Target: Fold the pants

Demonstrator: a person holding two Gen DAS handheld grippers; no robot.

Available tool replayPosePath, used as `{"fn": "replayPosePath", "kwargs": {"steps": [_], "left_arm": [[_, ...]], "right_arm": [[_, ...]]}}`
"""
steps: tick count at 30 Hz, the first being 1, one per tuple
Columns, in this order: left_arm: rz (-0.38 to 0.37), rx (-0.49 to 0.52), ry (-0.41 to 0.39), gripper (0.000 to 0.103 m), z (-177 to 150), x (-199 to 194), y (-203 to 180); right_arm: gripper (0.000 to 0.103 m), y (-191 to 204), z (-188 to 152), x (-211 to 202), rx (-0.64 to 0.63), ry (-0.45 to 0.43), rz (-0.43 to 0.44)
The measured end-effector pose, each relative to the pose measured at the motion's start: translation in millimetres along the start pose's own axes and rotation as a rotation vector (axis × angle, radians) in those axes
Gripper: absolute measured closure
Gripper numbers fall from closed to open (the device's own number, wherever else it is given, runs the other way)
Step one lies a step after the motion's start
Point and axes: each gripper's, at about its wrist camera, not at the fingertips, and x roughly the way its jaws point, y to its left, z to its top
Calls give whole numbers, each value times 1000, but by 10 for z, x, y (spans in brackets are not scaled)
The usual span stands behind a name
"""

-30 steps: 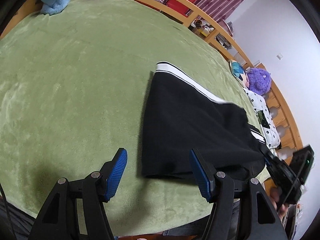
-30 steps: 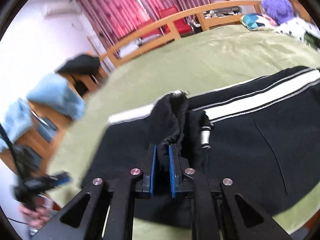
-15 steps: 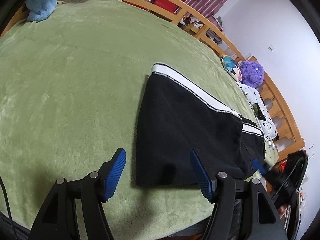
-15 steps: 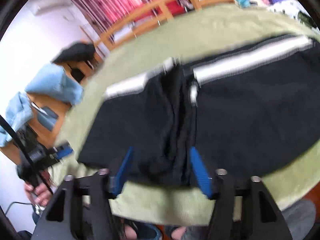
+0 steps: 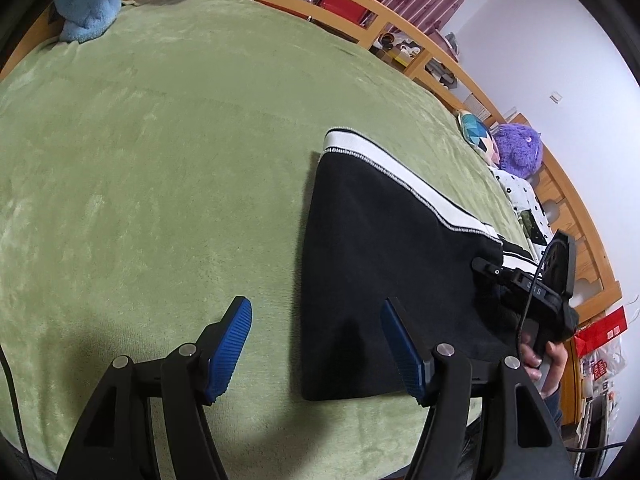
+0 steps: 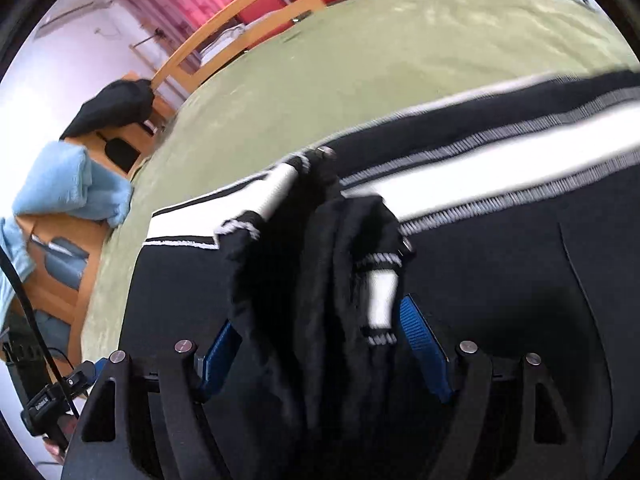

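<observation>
Pants: black, folded flat on green blanket; left gripper open, empty; right gripper open astride bunched cuff, which may snag and undo the fold.

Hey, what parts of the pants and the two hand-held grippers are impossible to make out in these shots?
- Left wrist view: the black pants run behind the right hand-held gripper, so their waist end is hidden.
- Right wrist view: motion blur smears the white side stripe; the frame edge cuts off the leg.
- Right wrist view: bunched fabric covers the right hand-held gripper's fingers; contact unclear.
</observation>
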Motion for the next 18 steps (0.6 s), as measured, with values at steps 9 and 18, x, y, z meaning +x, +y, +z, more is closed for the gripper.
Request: {"fn": "replayPosePath", "kwargs": {"steps": [9, 18], "left_arm": [[-15, 16, 1, 38, 13, -6, -36], [-23, 36, 6, 38, -46, -1, -153]], "right_arm": [[88, -62, 337, -485, -30, -157, 70], [53, -421, 72, -296, 38, -2, -20]]}}
